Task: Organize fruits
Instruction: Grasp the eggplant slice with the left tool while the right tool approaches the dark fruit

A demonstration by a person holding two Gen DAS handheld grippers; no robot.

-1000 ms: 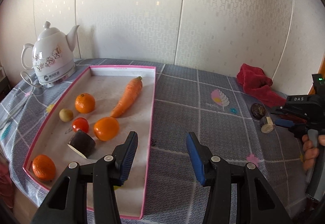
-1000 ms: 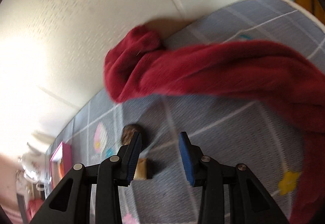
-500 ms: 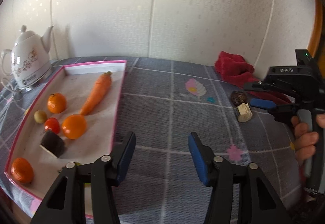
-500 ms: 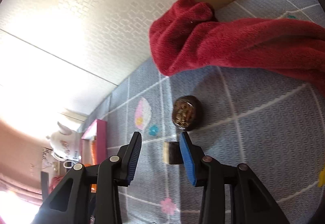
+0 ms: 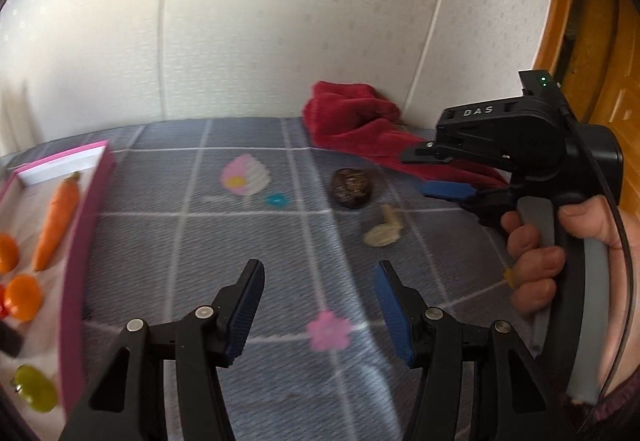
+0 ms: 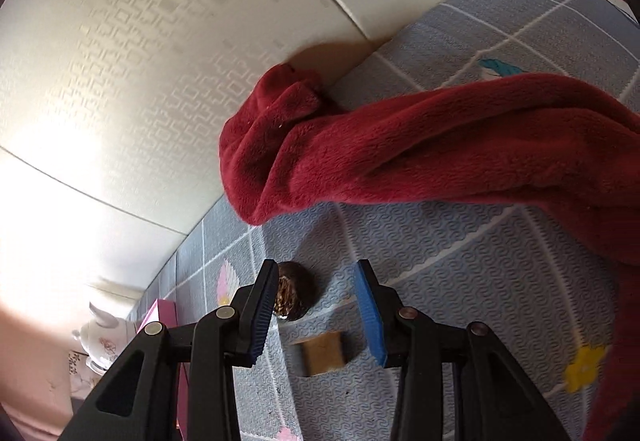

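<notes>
Left wrist view: the left gripper (image 5: pixel 320 301) hangs spread and empty over bare grey tablecloth (image 5: pixel 240 241). The pink tray (image 5: pixel 86 225) edge lies left, holding a carrot (image 5: pixel 56 221); the wall and a red towel (image 5: pixel 360 129) close the back. A dark round fruit (image 5: pixel 351 188) and pale cut piece (image 5: pixel 383 231) lie ahead to the right, near the right gripper (image 5: pixel 436 173).

Right wrist view: the right gripper (image 6: pixel 316 305) is spread, empty. The dark round fruit (image 6: pixel 294 297) sits beside its left finger, the cut piece (image 6: pixel 322 353) between the fingers.
</notes>
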